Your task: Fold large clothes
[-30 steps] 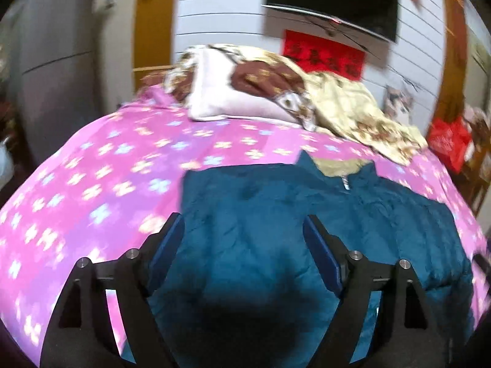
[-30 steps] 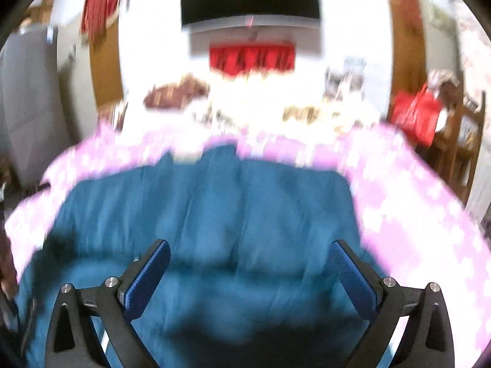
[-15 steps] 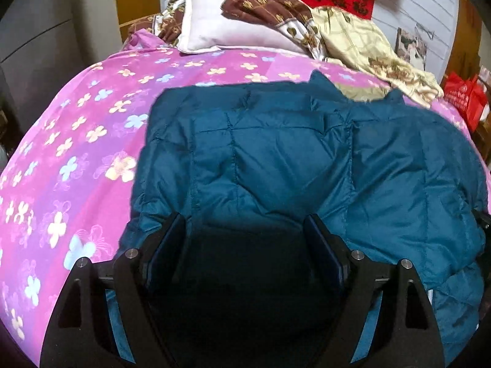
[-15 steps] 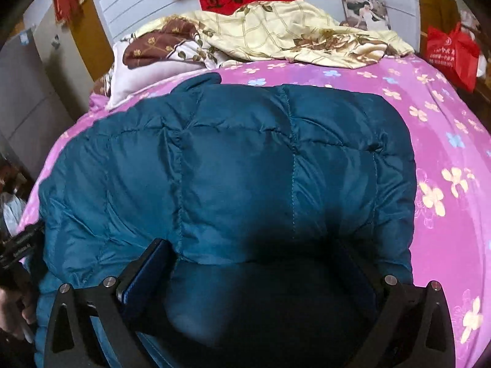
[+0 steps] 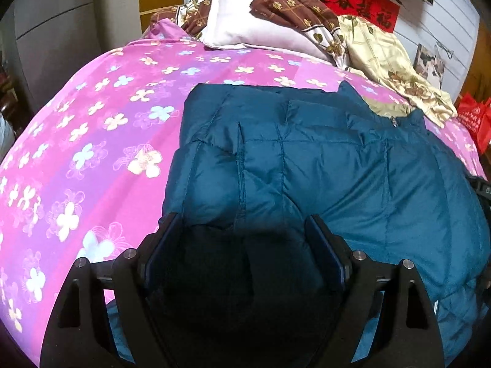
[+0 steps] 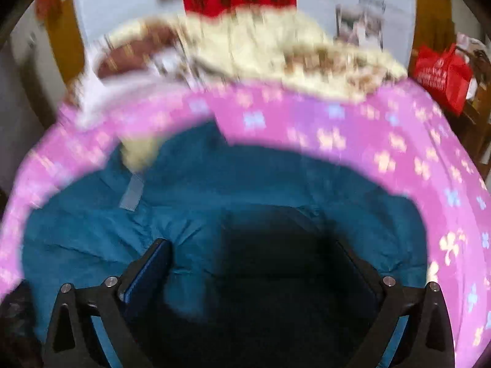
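Bedding first: pink and purple flower-print bedsheet (image 5: pixel 92 141) covers the bed, with a pale pillow (image 5: pixel 257 30) and a brown and cream floral quilt (image 5: pixel 383 58) heaped at the far end against a white panelled wall. Red banner with dark characters (image 5: pixel 353 3) hangs above them. Red shopping bag (image 6: pixel 442 73) sits off the bed's right side.

Teal quilted puffer jacket (image 5: pixel 322 165) lies spread flat on the sheet, zipped collar toward the pillows, stitched seams running across its padded panels. In the right wrist view the jacket (image 6: pixel 214 214) fills the lower middle, a grey tab showing near its collar; that view is badly motion-blurred.

Left gripper (image 5: pixel 245 236): jaws spread wide, blue-padded fingers (image 5: pixel 165 245) low over the jacket's near left portion, dark shadowed fabric between them. Whether the pads touch cloth cannot be told.

Right gripper (image 6: pixel 254 263): jaws also spread wide over the jacket's near right portion, nothing pinched; contact unclear through blur and shadow.
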A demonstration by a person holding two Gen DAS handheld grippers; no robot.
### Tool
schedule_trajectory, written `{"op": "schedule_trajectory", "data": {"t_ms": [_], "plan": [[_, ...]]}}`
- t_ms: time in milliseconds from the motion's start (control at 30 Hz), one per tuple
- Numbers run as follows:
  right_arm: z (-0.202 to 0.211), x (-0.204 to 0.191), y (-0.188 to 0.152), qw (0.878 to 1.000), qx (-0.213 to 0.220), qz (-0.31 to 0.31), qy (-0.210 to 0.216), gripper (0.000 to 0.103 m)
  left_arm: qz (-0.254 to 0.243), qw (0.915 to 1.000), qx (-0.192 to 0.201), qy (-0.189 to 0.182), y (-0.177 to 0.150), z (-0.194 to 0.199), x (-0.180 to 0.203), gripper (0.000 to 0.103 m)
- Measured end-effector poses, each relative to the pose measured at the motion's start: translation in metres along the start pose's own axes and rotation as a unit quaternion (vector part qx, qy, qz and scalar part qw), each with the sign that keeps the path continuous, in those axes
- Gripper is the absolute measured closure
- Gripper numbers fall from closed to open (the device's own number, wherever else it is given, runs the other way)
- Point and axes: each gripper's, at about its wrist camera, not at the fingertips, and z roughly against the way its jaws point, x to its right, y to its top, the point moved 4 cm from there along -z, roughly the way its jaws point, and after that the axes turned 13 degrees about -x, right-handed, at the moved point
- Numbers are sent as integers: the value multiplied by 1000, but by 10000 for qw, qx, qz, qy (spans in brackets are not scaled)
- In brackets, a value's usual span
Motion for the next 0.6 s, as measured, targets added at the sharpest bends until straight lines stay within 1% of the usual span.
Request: {"op": "schedule_trajectory", "data": {"t_ms": [100,133,167,200,233,267,300,367,400,433,467,500,567,600], "plan": [[9,-3,0,9997,-81,-59,-200,0,47,10000,-32,-30,0,-1,-3,20],[18,-6,2,9995,27,-102,-285,1,62,10000,-38,-42,0,-1,-3,20],[34,-14,3,9990,317,-88,-286,1,72,10000,-40,-43,0,-1,-3,20],[45,-24,4,9983,551,-42,-192,1,88,9999,-46,-44,0,0,-4,20],[58,-41,3,9968,791,58,23,1,96,9999,-53,-46,-1,0,-4,20],[62,-53,0,9959,871,132,178,1,96,9999,-58,-48,-1,-1,-4,20],[63,-67,-2,9954,884,219,308,1,94,9999,-54,-49,-1,-1,-4,20],[46,-104,-11,9958,589,519,465,1,91,9999,-57,-44,-1,-1,-4,20],[33,-117,-15,9959,382,691,451,1,82,9999,-58,-44,-1,0,-4,19],[8,-131,-23,9955,61,933,145,0,80,9999,-57,-60,-1,0,-4,19],[2,-136,-27,9944,137,1042,-84,0,76,9999,-74,-48,-1,0,-5,19],[3,-136,-30,9937,272,1076,-152,0,63,9999,-97,-32,-2,0,-5,19],[14,-132,-32,9945,237,1022,37,0,101,9999,-118,-12,-2,2,-6,19],[27,-127,-34,9942,335,1006,156,0,152,9998,-114,-17,-3,7,-7,19]]}}
